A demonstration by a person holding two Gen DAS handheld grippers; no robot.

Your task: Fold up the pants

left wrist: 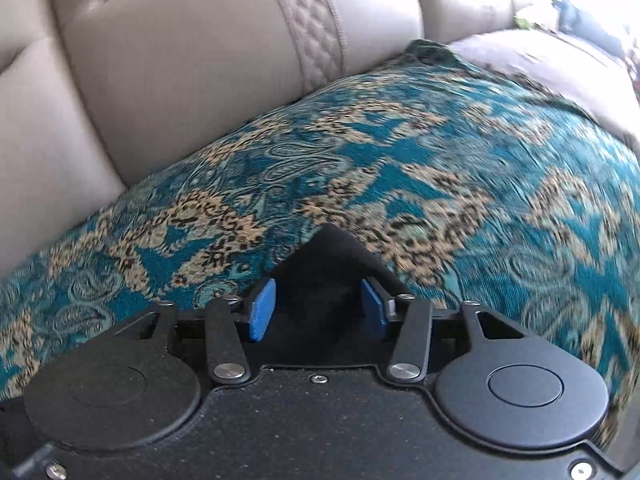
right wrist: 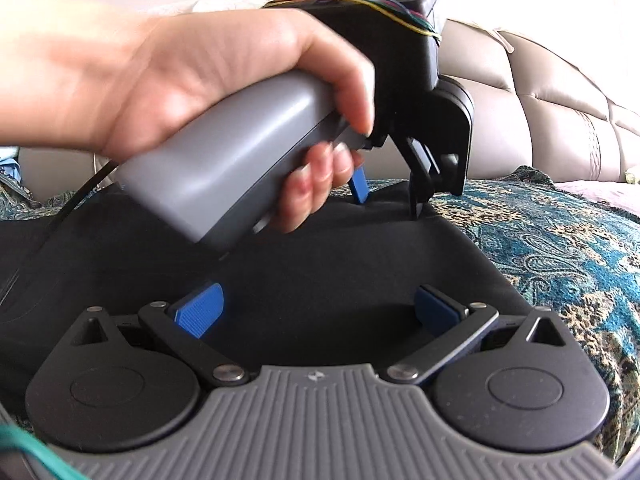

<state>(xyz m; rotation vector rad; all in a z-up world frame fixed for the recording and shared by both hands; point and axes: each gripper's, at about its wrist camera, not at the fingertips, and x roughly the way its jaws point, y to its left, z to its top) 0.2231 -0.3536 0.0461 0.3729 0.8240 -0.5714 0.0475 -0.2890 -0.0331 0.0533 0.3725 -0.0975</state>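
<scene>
Two tongs used. Black pants (right wrist: 320, 264) spread flat on patterned cover (right wrist: 560, 248), ready for folding. Pants corner pinched by left tongs (left wrist: 320, 308). Right tongs (right wrist: 320, 308) held spread above pants.

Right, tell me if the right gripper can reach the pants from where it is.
Probably yes. The right gripper sits open over the black pants with nothing between them; the left gripper is at their far edge, out of its way.

Bed with teal patterned bedspread (right wrist: 560, 248) and beige padded headboard (left wrist: 180, 80); black pants (right wrist: 320, 272) lie flat on it.
</scene>
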